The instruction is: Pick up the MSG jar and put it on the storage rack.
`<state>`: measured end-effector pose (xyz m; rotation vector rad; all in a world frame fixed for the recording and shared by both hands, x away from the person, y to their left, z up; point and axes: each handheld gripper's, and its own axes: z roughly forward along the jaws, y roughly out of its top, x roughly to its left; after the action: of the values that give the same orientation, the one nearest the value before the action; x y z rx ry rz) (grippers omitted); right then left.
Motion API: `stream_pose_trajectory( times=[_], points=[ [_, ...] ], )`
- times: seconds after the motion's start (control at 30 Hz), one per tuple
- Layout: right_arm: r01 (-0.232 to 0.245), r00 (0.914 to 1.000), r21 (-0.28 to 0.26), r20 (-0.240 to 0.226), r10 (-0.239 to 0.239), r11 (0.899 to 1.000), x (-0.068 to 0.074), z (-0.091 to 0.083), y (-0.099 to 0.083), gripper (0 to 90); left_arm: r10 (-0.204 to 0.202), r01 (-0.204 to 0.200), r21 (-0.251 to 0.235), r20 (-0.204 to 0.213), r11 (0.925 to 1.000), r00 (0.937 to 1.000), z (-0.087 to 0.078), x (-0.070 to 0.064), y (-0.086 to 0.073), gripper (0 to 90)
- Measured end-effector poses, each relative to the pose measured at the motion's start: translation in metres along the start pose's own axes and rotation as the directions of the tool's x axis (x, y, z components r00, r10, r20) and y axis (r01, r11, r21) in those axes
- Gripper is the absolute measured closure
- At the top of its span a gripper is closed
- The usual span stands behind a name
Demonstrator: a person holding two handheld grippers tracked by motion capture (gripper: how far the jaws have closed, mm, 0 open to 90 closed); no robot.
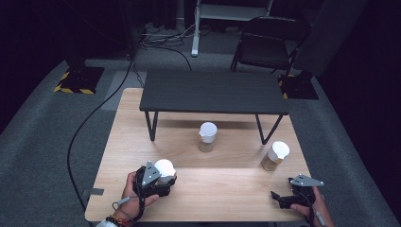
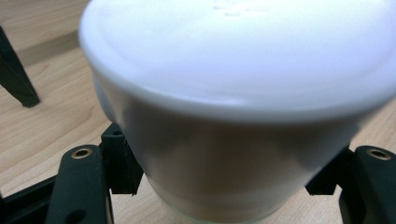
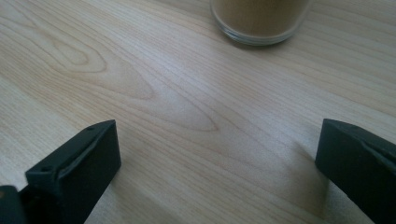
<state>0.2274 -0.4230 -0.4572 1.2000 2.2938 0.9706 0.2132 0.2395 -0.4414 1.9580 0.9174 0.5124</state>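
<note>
A jar with a white lid stands at the front left of the wooden table, and my left gripper is shut on it. In the left gripper view the white-lidded jar looms close, with the black fingers pressed against its sides below the lid. My right gripper rests open near the front right edge, with nothing between its jaws. Ahead of it stands a second white-lidded jar of tan contents, whose glass base appears beyond the open right gripper.
A third white-lidded jar stands mid-table, just in front of a low black bench that spans the far half of the table. A black leg of the bench is to the left. Chair and cables lie beyond.
</note>
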Motion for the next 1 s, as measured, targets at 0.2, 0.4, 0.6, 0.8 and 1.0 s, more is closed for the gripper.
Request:
stream_pose_trajectory(
  times=[0.2, 0.4, 0.6, 0.8, 1.0],
  points=[
    [0.000, 1.0000, 0.000, 0.000, 0.000, 1.000, 0.000, 0.000, 0.000, 0.0, -0.016, 0.016, -0.029, 0.005, 0.9994, 0.9999, -0.006, 0.002, 0.004, 30.1],
    [0.000, 1.0000, 0.000, 0.000, 0.000, 1.000, 0.000, 0.000, 0.000, 0.0, -0.015, 0.015, -0.053, -0.001, 0.9985, 0.9999, -0.012, 0.003, 0.013, 30.1],
    [0.000, 1.0000, 0.000, 0.000, 0.000, 1.000, 0.000, 0.000, 0.000, 0.0, -0.018, 0.017, -0.064, -0.012, 0.9978, 0.9998, -0.016, 0.002, 0.019, 30.1],
    [0.000, 1.0000, 0.000, -0.001, 0.000, 1.000, 0.000, 0.000, 0.000, 0.0, -0.016, 0.015, -0.068, -0.013, 0.9976, 0.9998, -0.017, 0.002, 0.022, 30.1],
    [0.002, 1.0000, 0.000, -0.004, -0.002, 1.000, -0.001, 0.000, 0.000, 0.0, -0.018, 0.017, -0.075, -0.011, 0.9971, 0.9998, -0.018, 0.003, 0.024, 30.1]
  ],
)
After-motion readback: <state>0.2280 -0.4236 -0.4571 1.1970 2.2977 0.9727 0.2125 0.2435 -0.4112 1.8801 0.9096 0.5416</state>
